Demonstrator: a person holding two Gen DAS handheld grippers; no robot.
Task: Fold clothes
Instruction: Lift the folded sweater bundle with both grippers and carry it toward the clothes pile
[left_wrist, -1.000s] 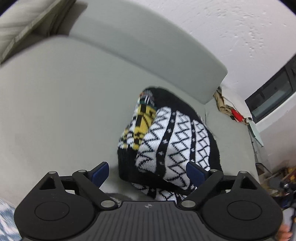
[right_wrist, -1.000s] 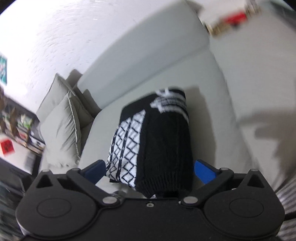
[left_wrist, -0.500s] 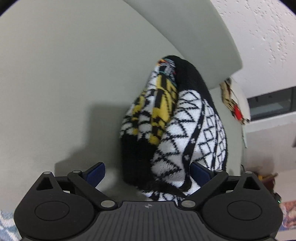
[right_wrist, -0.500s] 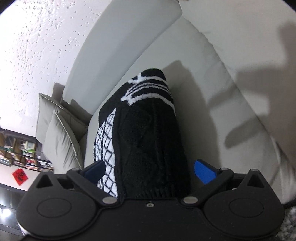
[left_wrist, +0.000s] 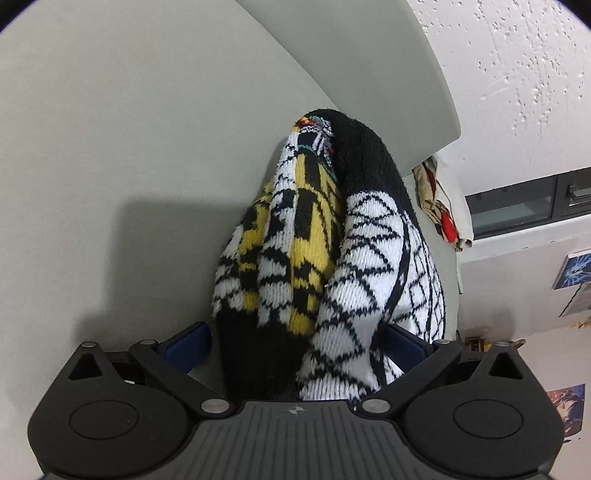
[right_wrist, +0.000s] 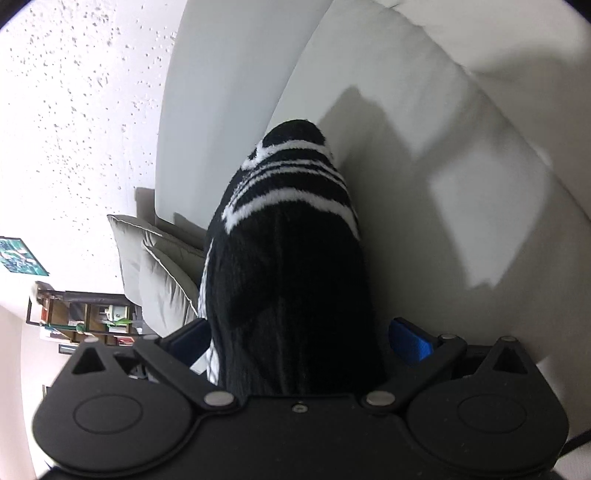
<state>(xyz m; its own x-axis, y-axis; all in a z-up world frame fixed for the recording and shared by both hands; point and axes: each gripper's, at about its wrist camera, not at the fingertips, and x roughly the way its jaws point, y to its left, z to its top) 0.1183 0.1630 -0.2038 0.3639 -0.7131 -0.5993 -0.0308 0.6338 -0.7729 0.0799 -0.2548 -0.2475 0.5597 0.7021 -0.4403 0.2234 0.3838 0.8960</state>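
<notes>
**Knitted sweater drawn up close between both pairs of jaws**

Since a second ago, we have brought both cameras much nearer to the thick knitted sweater with black, white and yellow patterns, which now fills the middle of each view and reaches right down between the blue-padded fingers; the sofa has tilted steeply in both views as well.

On our left gripper, the jaws stand wide apart, with the sweater bundled between them. Its white, diamond-patterned side lies against the right blue pad, while a sliver of grey cushion shows between the black cuff and the left pad. We cannot tell whether the cloth is pinched or merely lying there.

On our right gripper, the jaws are likewise spread, and the black ribbed part of the sweater fills most of the gap. A narrow strip of cushion shows before the right pad; the left pad is half hidden behind the knit.

Beyond the jaws, the sweater stretches away across the pale grey sofa seat, its far end near the sofa backrest. In the right view two grey piped cushions sit to the left, with a dark bookshelf below them. A white textured wall rises behind.
</notes>
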